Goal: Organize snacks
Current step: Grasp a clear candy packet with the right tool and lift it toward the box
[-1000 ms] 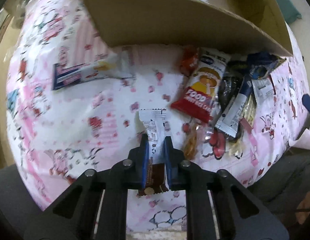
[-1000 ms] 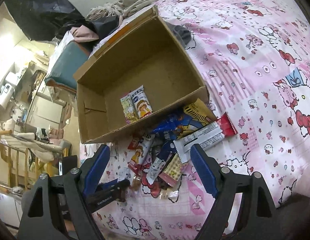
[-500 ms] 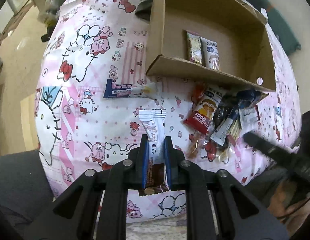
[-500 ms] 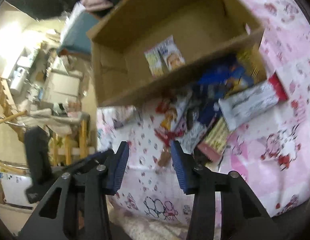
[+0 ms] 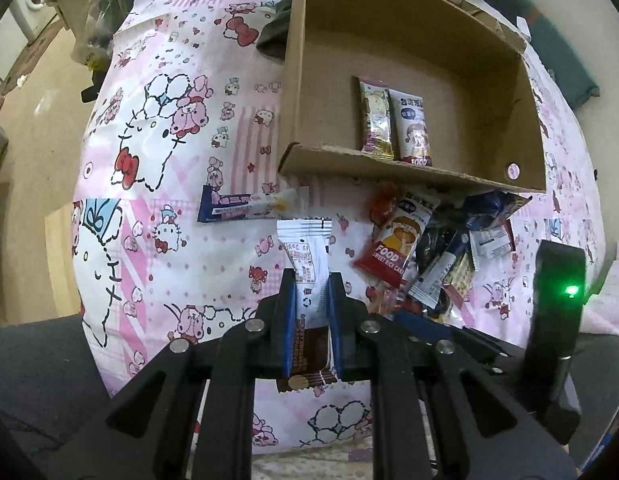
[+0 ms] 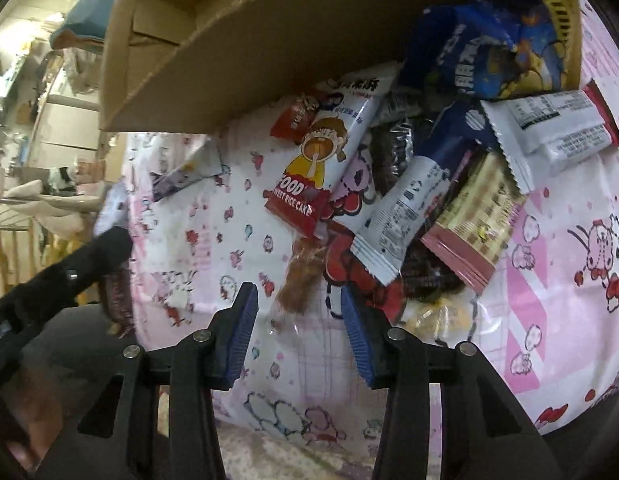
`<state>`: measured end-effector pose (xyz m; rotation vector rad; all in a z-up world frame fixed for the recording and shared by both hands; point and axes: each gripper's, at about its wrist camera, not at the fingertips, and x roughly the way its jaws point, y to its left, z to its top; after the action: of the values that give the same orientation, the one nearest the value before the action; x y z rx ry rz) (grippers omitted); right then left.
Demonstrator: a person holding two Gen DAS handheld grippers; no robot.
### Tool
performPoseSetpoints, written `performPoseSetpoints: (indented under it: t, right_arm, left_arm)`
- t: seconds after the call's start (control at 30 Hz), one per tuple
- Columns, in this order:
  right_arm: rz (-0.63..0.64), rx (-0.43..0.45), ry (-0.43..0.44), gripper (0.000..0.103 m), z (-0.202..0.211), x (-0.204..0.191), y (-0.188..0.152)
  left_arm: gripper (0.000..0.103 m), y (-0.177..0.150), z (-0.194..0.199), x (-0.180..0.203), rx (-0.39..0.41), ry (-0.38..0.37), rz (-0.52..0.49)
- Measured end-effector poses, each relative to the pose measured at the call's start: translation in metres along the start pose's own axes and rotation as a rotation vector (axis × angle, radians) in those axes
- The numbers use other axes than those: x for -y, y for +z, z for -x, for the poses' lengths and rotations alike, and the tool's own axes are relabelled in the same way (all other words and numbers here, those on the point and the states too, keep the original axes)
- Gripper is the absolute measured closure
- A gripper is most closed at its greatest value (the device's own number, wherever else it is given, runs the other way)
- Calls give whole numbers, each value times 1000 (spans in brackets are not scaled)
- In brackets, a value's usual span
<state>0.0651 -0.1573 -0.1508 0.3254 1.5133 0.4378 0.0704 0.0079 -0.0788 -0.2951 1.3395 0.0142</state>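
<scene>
My left gripper point(image 5: 311, 280) is shut on a white and brown snack bar point(image 5: 307, 256) and holds it above the pink cloth, short of the cardboard box point(image 5: 389, 164). Two snack packets point(image 5: 393, 120) lie inside the box. A pile of snacks point(image 5: 437, 248) lies in front of the box wall. My right gripper point(image 6: 299, 306) is open and low over the pile's near edge, its jaws on either side of a clear packet with a brown snack point(image 6: 303, 276). The red rice cake packet point(image 6: 321, 164) lies just beyond.
A blue and white bar point(image 5: 245, 208) lies alone on the cloth left of the pile. The pink cartoon-print cloth point(image 5: 169, 160) covers the surface, with floor and clutter at the left. The right gripper's body point(image 5: 553, 320) shows at the right in the left wrist view.
My left gripper has risen and pulled back with the snack bar, so the box inside shows. My right gripper has dropped to the pile and narrowed its opening.
</scene>
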Motion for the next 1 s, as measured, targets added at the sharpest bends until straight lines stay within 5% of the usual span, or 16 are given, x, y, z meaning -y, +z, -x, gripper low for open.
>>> performPoseSetpoints:
  t: [0.1, 0.5, 0.77, 1.0]
  right_arm:
    - [3, -9, 1, 85, -5, -5, 0]
    - [28, 31, 119, 87, 34, -5, -15]
    - [65, 61, 238, 87, 82, -10, -11]
    - [134, 203, 289, 87, 138, -12, 16]
  left_arm:
    - [91, 1, -1, 0, 0, 2, 3]
    - [91, 2, -3, -4, -3, -27, 34]
    - [91, 2, 11, -13, 64, -19, 68]
    - [91, 13, 44, -13, 185, -72, 74]
